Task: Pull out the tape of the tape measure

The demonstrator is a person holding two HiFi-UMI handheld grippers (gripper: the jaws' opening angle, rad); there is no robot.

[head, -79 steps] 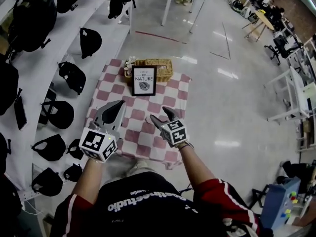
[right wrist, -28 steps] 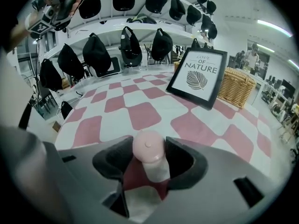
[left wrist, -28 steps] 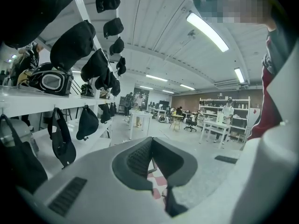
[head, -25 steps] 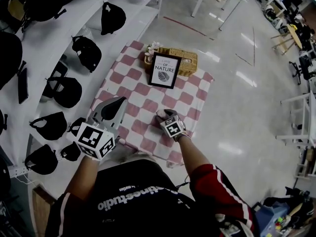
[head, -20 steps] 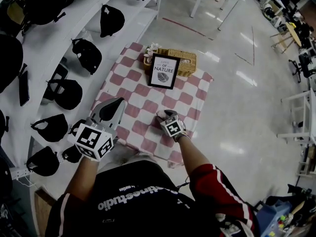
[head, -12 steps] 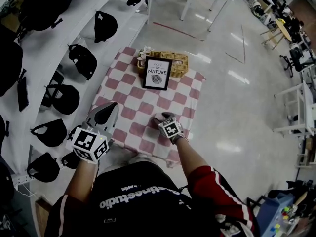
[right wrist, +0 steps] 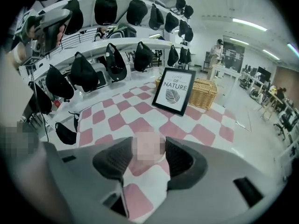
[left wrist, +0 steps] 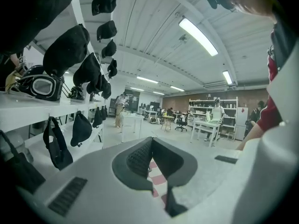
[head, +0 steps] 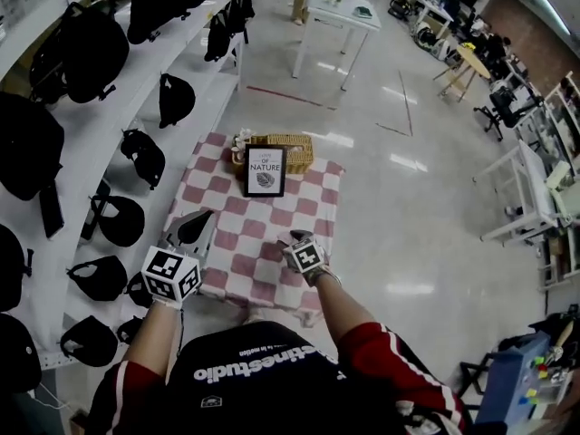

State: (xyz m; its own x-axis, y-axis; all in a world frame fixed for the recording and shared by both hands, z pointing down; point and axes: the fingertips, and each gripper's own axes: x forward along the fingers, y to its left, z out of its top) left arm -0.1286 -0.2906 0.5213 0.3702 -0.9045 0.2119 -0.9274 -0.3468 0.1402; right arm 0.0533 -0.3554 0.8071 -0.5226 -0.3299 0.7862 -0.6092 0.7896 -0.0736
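We find the person standing at the near edge of a low table covered by a pink-and-white checked cloth (head: 227,243), a gripper in each hand. The left gripper (head: 198,227) is held over the cloth's near left edge, pointing roughly level towards the far end of the room. In its own view the two ribbed pads (left wrist: 138,157) meet at their tips, with nothing between them and only a sliver of cloth showing below. The right gripper (head: 294,237) hangs above the near right part of the cloth, angled down at it, clear of the surface. Its jaws stand well apart, but the gap between the pads is covered by a mosaic patch. We therefore cannot tell whether anything sits there or whether the pads press on it. We cannot make out the tape measure on the open cloth in any view, so its place is undetermined. At the far end of the cloth a black-framed sign (head: 265,171) reading "OF NATURE" stands upright. A wicker basket (head: 294,143) stands just behind the sign. White shelves (head: 118,107) run along the left side of the table. On them sit black caps (head: 145,157) and bags, set out in rows. A white table (head: 335,7) stands well beyond the cloth on the glossy floor.
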